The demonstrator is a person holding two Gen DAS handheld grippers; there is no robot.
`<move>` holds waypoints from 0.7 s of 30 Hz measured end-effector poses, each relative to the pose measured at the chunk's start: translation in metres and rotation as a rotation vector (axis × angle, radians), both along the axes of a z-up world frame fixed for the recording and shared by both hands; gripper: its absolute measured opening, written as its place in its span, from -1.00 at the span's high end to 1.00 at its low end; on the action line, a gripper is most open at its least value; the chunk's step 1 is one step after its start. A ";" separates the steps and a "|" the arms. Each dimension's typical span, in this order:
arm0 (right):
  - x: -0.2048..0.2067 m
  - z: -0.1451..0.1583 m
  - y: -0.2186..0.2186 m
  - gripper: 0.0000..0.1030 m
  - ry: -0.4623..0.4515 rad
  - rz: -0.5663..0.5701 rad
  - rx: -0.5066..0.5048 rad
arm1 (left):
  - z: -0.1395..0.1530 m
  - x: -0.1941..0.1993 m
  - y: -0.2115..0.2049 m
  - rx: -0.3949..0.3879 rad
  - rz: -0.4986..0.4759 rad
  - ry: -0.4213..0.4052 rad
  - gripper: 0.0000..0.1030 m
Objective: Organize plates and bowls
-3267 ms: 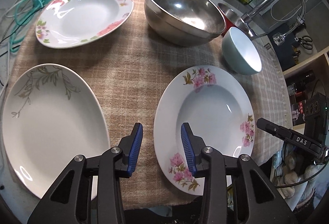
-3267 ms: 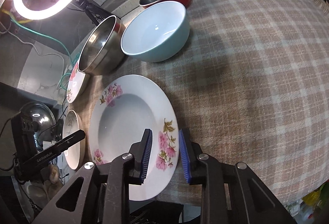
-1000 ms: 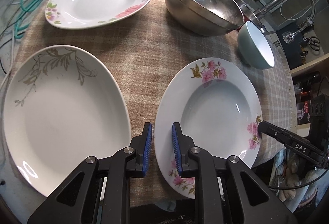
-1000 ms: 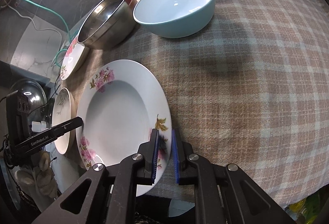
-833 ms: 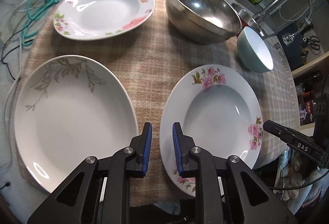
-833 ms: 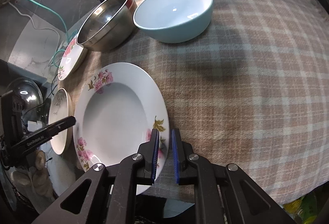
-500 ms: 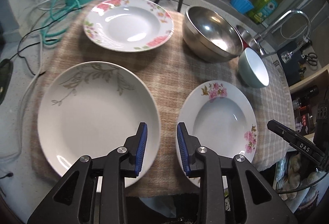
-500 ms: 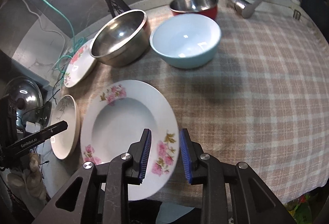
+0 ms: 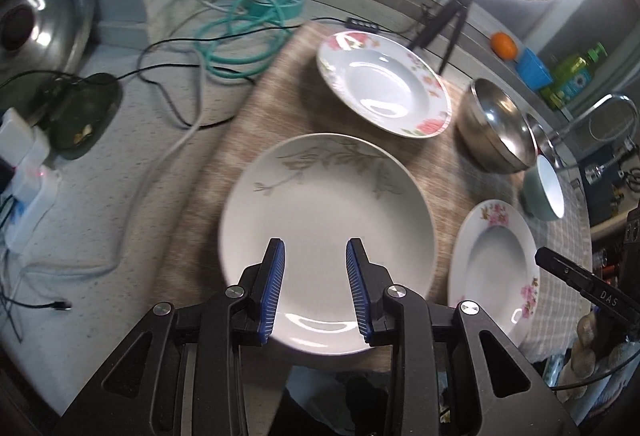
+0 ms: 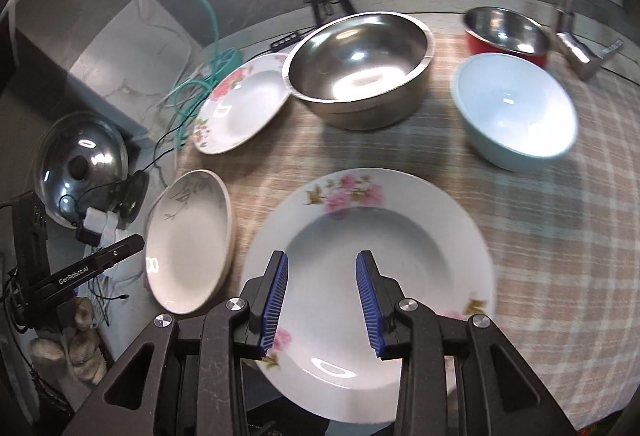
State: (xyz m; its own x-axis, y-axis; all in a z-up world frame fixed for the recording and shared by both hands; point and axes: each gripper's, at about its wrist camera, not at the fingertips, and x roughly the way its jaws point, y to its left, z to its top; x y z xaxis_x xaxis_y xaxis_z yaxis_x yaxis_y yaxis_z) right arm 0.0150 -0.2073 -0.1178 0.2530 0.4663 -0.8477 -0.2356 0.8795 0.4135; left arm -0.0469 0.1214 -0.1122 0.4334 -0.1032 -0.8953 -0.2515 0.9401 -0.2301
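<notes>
A broad stretch of checked cloth [image 10: 560,236] lies bare to the right of the pink-flowered plate [image 10: 368,276], open for a hand to pass. On the other side, only a narrow strip of cloth separates it from the leaf-patterned plate [image 9: 324,212]. Farther back, a steel bowl [image 10: 360,68], a pale blue bowl [image 10: 516,112] and a red-sided bowl [image 10: 504,32] crowd together, with the faucet [image 10: 568,16] behind. Tangled cables [image 9: 224,44] clutter the surface [image 9: 120,196] beyond the cloth's left edge.
</notes>
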 end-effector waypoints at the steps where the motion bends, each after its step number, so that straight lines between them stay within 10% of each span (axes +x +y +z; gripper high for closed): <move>1: 0.002 -0.001 0.008 0.38 0.002 0.014 0.006 | -0.001 -0.001 0.005 0.001 0.014 0.000 0.42; 21: 0.034 -0.046 0.096 0.54 0.133 0.117 0.027 | -0.043 -0.004 0.057 -0.102 0.080 0.067 0.42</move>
